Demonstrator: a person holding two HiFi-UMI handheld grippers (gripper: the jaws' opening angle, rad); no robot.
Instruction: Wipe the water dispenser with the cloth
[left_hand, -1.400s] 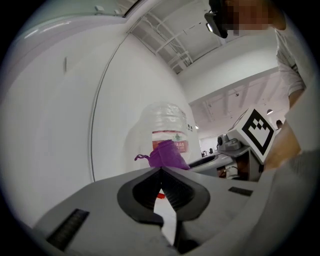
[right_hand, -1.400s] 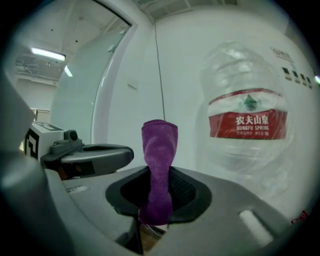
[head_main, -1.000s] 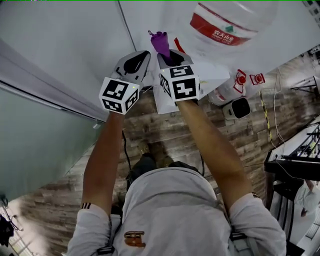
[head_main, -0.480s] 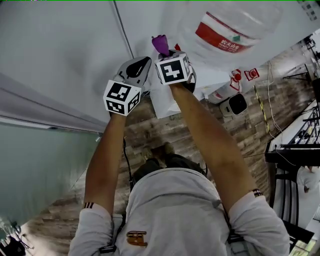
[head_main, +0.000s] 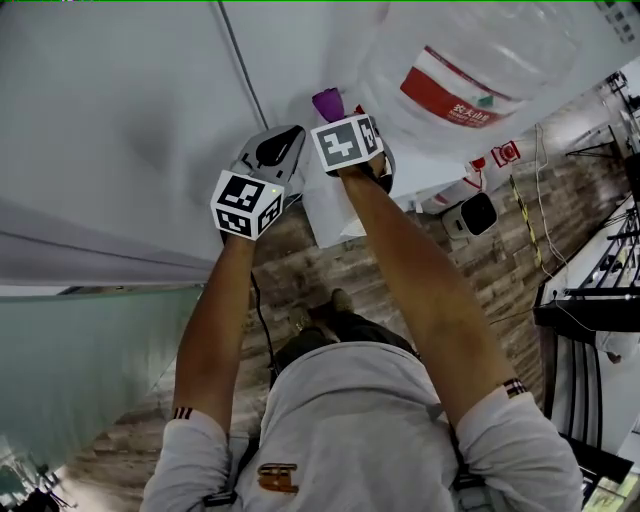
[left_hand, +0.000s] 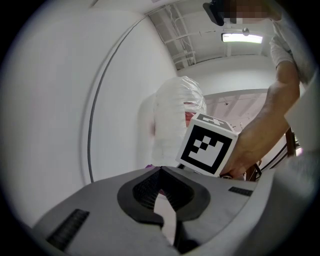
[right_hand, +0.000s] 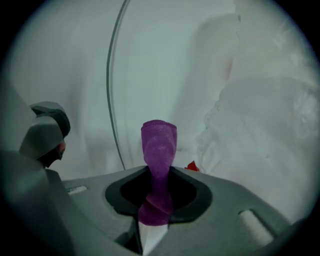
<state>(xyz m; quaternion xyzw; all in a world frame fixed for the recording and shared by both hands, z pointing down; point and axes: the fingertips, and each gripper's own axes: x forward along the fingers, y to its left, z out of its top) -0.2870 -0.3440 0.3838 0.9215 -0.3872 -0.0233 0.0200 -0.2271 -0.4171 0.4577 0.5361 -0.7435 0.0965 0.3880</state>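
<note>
At wall, water dispenser (head_main: 328, 212): stood white, bottle (head_main: 470, 60) on top.
Right gripper (right_hand: 157, 186): fingers were clamped on the purple cloth (right_hand: 159, 145), which stuck up beside the bottle.
Left gripper (left_hand: 162, 190): fingers were together, holding nothing, just beside right gripper.

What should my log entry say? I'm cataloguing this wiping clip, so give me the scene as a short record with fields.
holder: right tongs, shut on the purple fuzzy cloth, which sticks out forward as a roll
spare: left tongs, shut, nothing between them
target: white water dispenser, topped by a clear plastic bottle with a red label
contact: cannot tell whether the cloth touches the dispenser
position: both tongs side by side, close to the white wall
</note>
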